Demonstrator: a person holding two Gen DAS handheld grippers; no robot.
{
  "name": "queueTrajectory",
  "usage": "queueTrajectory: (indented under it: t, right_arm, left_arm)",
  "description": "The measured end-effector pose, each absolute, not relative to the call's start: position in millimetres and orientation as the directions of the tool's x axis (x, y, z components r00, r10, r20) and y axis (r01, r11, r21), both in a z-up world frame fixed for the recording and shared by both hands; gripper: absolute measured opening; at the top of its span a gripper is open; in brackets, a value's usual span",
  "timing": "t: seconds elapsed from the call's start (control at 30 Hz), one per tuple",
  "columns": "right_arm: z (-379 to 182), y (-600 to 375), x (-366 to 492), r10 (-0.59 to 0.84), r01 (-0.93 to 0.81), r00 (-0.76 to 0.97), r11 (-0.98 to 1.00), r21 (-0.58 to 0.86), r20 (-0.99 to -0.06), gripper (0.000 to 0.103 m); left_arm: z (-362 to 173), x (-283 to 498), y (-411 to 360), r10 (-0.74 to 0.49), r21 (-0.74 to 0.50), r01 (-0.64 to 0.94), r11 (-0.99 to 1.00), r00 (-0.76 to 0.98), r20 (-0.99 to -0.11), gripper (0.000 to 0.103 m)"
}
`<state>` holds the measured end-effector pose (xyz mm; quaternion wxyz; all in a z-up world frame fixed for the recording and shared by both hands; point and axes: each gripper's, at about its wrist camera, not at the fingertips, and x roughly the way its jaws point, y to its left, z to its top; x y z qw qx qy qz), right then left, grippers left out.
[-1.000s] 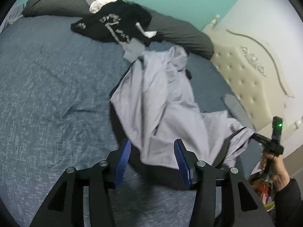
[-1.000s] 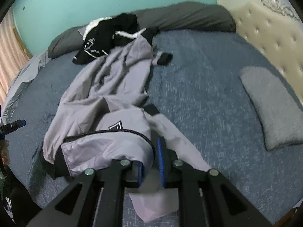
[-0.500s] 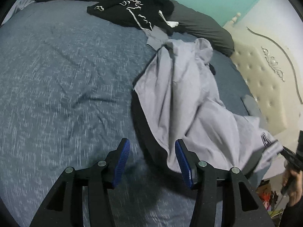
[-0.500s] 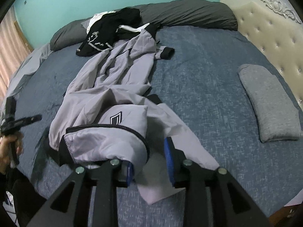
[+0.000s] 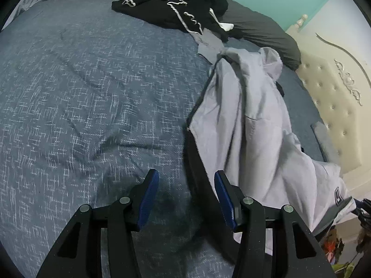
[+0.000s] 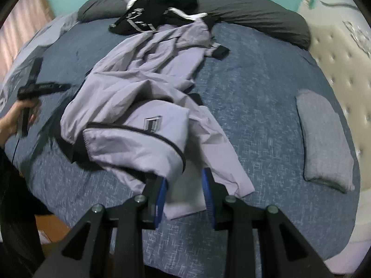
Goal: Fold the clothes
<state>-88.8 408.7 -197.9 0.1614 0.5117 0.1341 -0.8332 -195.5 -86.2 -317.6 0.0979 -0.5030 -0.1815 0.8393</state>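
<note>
Blue bedspread (image 6: 259,88) under a teal wall, grey jacket (image 6: 143,92) sprawled across it

Left hand-held gripper (image 5: 186,193) hovers spread over bare bedspread beside the jacket's edge; right hand-held gripper (image 6: 185,186) is spread, its fingers either side of the jacket's near hem; a black garment (image 6: 157,16) lies by the dark pillows (image 6: 255,18), a folded grey piece (image 6: 324,139) near the headboard

A light grey jacket (image 6: 148,97) with black trim is spread crumpled and unfolded along the blue bedspread (image 6: 255,88). A small striped emblem is seen on its front panel, edged by a dark zip line. One black-cuffed sleeve is stretched toward the dark grey pillow (image 6: 255,16). A black garment (image 6: 157,11) with white lettering is heaped against that pillow, touching the jacket's far end. A folded grey item (image 6: 322,136) is laid flat on the bedspread, well apart from the jacket.
</note>
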Motion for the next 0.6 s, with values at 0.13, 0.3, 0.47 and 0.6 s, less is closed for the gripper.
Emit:
queueTrajectory:
  t: [0.13,0.3,0.47,0.6]
  right_arm:
    - [-195.7,402.8,-87.3,-0.124,0.424,-0.426,-0.903,-0.076,-0.896,0.030]
    - [-193.8,410.5,-84.7,-0.119,0.419,-0.417,-0.905,-0.074,-0.901,0.032]
    - [-192.0,418.1,-82.2,-0.114,0.414,-0.409,-0.907,-0.073,-0.905,0.032]
    - [-190.0,396.0,-82.0,-0.181,0.477,-0.395,-0.878,-0.033,-0.901,0.032]
  left_arm:
    - [-317.5,-196.3,-88.5,0.351,-0.406,0.013,-0.914,-0.480,-0.804,0.054]
    - [-310.3,-196.6,-89.3,0.346,-0.395,-0.005,-0.919,-0.491,-0.800,0.054]
    - [-304.0,-199.8,-90.8,0.337,-0.384,-0.011,-0.923,-0.499,-0.798,0.054]
    - [-303.3,-203.7,-90.1,0.335,-0.383,-0.006,-0.924,-0.496,-0.801,0.054]
